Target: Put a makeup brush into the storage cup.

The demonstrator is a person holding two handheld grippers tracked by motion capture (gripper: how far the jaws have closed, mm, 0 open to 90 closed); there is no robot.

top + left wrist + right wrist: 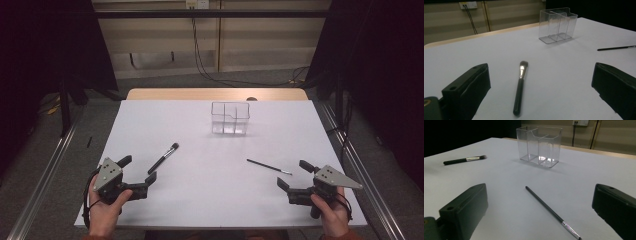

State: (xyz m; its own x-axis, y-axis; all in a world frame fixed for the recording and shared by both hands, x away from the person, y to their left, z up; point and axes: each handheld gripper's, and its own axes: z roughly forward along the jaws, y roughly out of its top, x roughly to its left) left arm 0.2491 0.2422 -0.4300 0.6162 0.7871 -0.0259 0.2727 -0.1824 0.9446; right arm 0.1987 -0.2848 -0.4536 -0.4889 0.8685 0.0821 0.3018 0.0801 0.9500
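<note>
One table (165, 125) with a white top carries three loose things: one clear holder (230, 118) and two brushes. The holder stands upright toward the far middle of the table, and its inner walls split it into compartments (three, as far as the high view lets me count); all of them look empty.

The thick brush (163, 158) lies flat on the left half, its black handle toward the person and its bristle head angled away and to the right. In the left gripper view it lies between the two black jaws, a little ahead of them, touching neither. The thin brush (269, 166) lies flat on the right half, its metal-tipped end toward the right gripper (295, 175), its dark handle pointing back toward the table's middle. In the right gripper view it runs between that gripper's jaws, apart from both.

There are two grippers, one in each hand. The left gripper (137, 168) sits at the near left corner, jaws spread wide and empty, just short of the thick brush's handle end. The right gripper sits at the near right corner, likewise spread and holding nothing, with the thin brush's tip just beside it. The two brushes lie well apart from each other and from the holder.
</note>
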